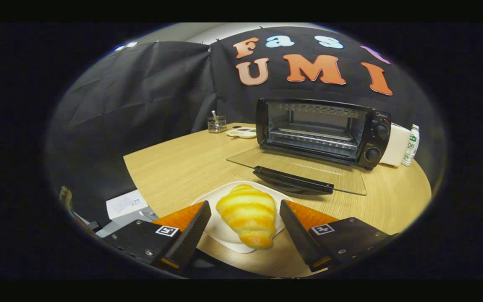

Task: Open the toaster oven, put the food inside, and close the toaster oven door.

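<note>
Hovering low over wooden tabletop (174, 167), tool (245, 212) spread wide, one finger either side of croissant (247, 216), neither touching it; nothing gripped. Croissant lay on white plate (220, 228), between the fingers, pointed end toward the camera. Beyond plate: black toaster oven (323, 130), glass door (300, 167) already dropped flat, its dark handle (294, 179) nearest the plate. Wire rack visible inside cavity, nothing on it. Two knobs stacked on oven's right panel. Noted right of oven: white box (396, 144), small bottle (411, 144). Left of oven, further back: mesh holder (216, 124), small dish (242, 132). Papers (124, 205) off tabletop edge, beside left finger.
</note>
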